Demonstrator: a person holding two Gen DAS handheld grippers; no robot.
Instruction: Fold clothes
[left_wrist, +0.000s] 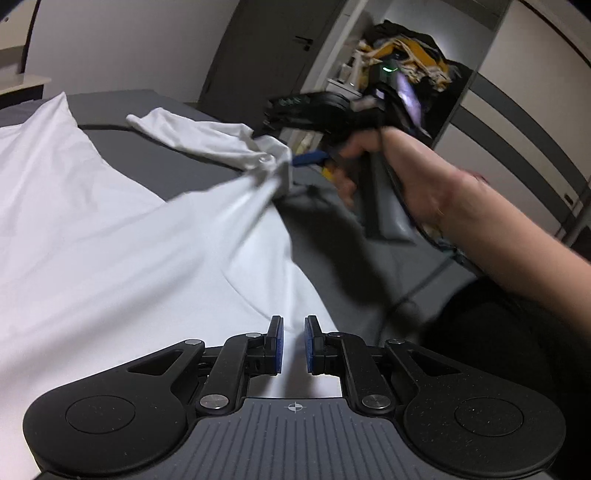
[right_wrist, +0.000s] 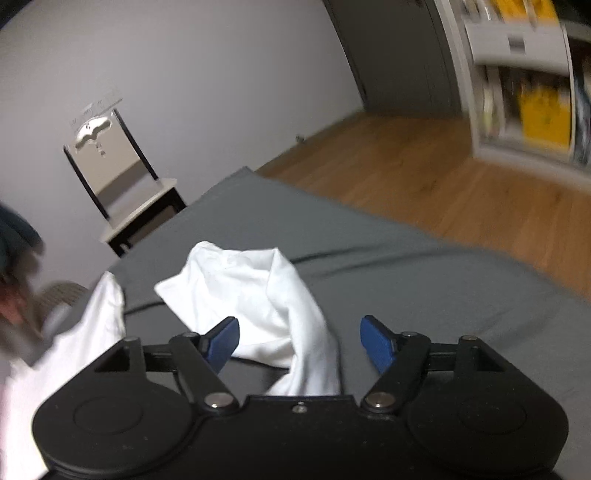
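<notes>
White garment (left_wrist: 110, 240) across the left and middle of the left-wrist frame, broad and mostly flat on the grey bed (left_wrist: 166, 162), with 1 sleeve-like end (left_wrist: 159, 123) flopped toward upper centre. At bottom centre, left gripper (left_wrist: 293, 343) with tongs drawn to a narrow gap and white cloth showing in that gap; pinched or merely lying beneath, impossible to tell. Right of centre, cloth bunched and blurred into taut streaks at the tip of the right gripper (right_wrist: 299, 339), carried in a hand (left_wrist: 406, 177) at the right of the frame.

In the right-wrist frame, from the left: a garment edge at lower left, then a crumpled length of the same cloth draped down the middle between tongs spread wide, closed on nothing.

No neat rectangle and no squared layers anywhere in view: bunched at 1 end, loose at the other. By the look of it, partway at best, fitting either a spreading-out ahead of a fold or a fold being carried across. Smoothing, squaring and a finished fold apparently left to do.
</notes>
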